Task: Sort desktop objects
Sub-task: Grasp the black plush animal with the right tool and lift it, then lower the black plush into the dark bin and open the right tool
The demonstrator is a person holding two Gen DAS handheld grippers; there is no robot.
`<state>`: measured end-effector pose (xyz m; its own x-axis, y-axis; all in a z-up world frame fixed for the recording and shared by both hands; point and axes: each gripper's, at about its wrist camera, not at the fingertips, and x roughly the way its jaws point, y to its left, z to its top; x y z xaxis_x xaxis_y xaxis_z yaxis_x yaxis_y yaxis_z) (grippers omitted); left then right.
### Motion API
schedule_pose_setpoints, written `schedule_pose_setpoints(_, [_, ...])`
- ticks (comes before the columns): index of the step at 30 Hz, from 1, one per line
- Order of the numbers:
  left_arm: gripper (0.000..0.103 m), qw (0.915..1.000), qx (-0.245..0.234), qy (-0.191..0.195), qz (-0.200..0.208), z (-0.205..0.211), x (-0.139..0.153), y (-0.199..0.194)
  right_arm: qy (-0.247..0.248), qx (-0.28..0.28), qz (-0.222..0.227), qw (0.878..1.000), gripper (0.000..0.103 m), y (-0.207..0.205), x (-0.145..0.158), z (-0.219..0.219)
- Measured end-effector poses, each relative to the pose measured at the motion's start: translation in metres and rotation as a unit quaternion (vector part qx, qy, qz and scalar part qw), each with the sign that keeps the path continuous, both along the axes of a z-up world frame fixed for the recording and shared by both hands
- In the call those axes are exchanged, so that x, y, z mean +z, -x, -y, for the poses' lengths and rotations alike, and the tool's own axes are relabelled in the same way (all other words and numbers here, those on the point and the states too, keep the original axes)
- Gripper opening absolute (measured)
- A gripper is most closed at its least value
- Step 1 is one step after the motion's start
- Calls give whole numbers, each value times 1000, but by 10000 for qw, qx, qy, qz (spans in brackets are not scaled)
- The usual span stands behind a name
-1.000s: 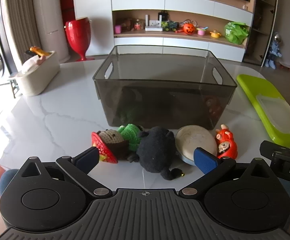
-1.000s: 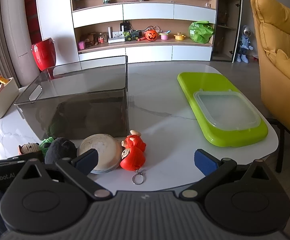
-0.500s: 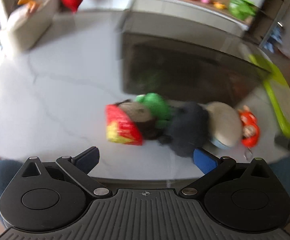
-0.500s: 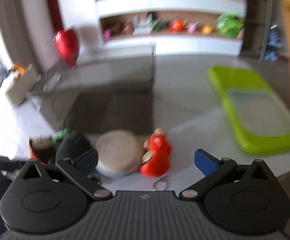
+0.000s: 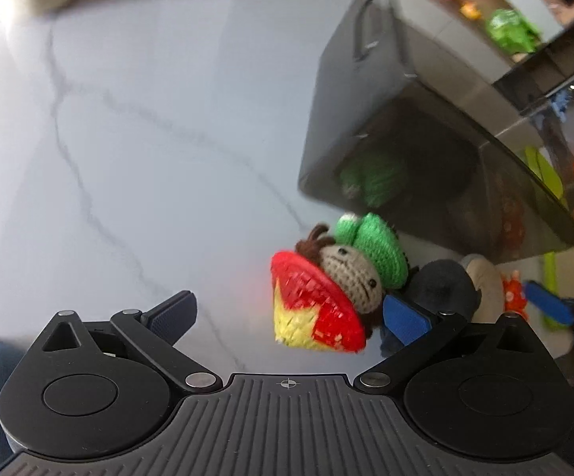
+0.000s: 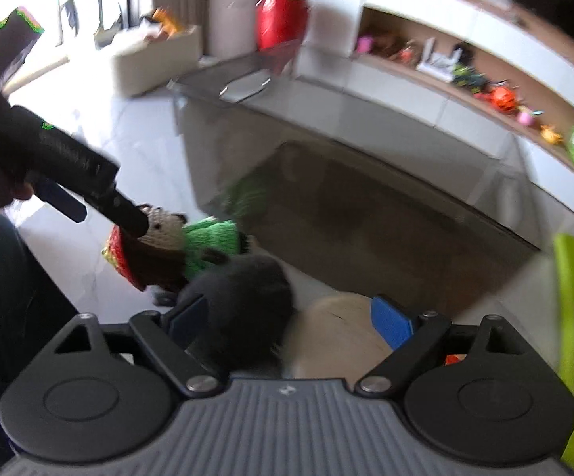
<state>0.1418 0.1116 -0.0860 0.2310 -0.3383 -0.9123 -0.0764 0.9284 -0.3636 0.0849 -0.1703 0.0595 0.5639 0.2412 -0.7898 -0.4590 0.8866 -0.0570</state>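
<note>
Table (image 5: 136,127): white marble; everything below is borne on it.
Bin (image 6: 366,198): a smoked, see-through box is set at the far side; nothing can be made out inside it for sure.
Toy row: 4 pieces are lined up just in front of the bin wall, touching one another.
Black plush (image 6: 243,297): seen between the fingers of the right gripper (image 6: 291,321), which is spread wide and closed on nothing.
Disc (image 6: 338,333): pale and round, just beside the plush, also within the right gap.
Doll (image 5: 350,273): crocheted, with a green cap and red hat; the left gripper (image 5: 287,313) is held wide open around it, grasping nothing.
Red figure (image 5: 513,293): at the row's end, mostly hidden.
Risk: with the toys packed tight, 2 could be pinched at once, or a neighbour dragged along; the 2 tools are near and could be knocked together.
</note>
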Motion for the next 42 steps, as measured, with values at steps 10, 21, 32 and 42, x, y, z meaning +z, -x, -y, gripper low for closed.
schedule_pose_setpoints(10, [103, 9982, -585, -40, -159, 3, 17, -7, -275, -83, -2110, 9771, 80, -65, -26, -35])
schedule_pose_setpoints(21, [103, 9962, -395, 517, -586, -23, 11, -25, -215, -199, -1999, 9794, 61, -57, 0, -29])
schedule_pose_setpoints(32, [103, 9943, -804, 576, -401, -21, 8, -24, -1057, -361, -579, 9921, 62, -85, 185, 2])
schedule_pose_setpoints(42, [103, 9945, -797, 631, -262, -38, 12, -16, -580, -1212, -2606, 9560, 62, -207, 63, -60])
